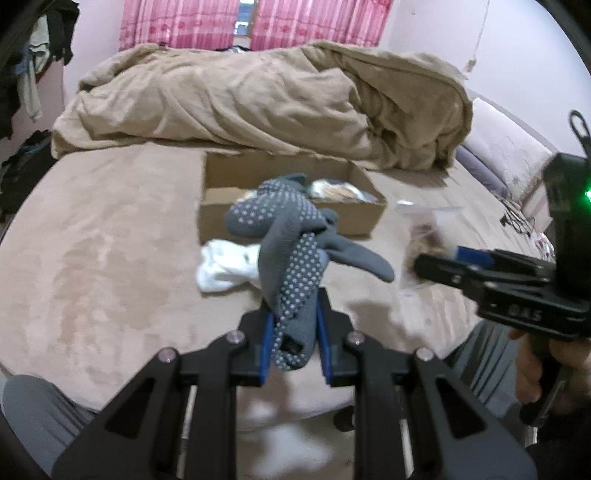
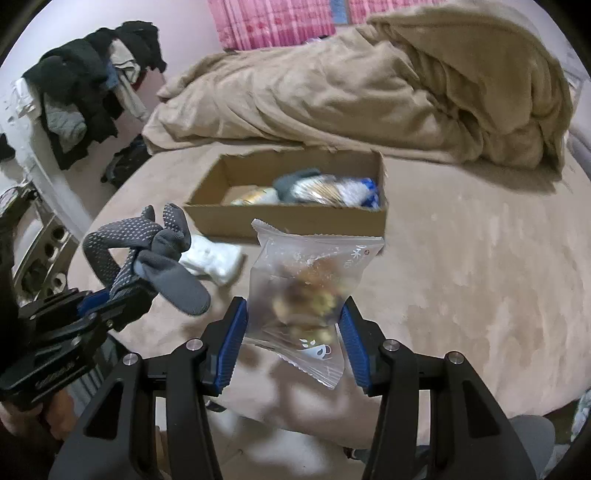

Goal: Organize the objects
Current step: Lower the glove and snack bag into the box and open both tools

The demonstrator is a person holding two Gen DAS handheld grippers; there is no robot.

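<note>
Here, over a bed [image 1: 110, 221] spread with a tan cover, a person sorting household items holds one thing in each gripper. The left gripper [image 1: 295, 325] is clamped on a grey dotted sock [image 1: 280, 236], pinched near one end so the rest bunches and droops forward above the bed. The right gripper [image 2: 293, 325] squeezes a clear snack packet [image 2: 310, 288] across its lower half, its pads pressed against both sides so the packet stands upright, its sealed top edge toward the box. Both items hang in the air just short of an open cardboard box [image 2: 295, 221] that sits in the middle of the bed and already holds several wrapped packets and a dark cloth item; from this, the box looks to be the collecting point, and both loads appear ready to go in. A white sock [image 2: 212, 258] lies on the bed right in front of the box's near wall, not yet picked up. A rumpled beige duvet [image 1: 258, 96] is heaped behind the box, near pink curtains [image 1: 177, 22].
</note>
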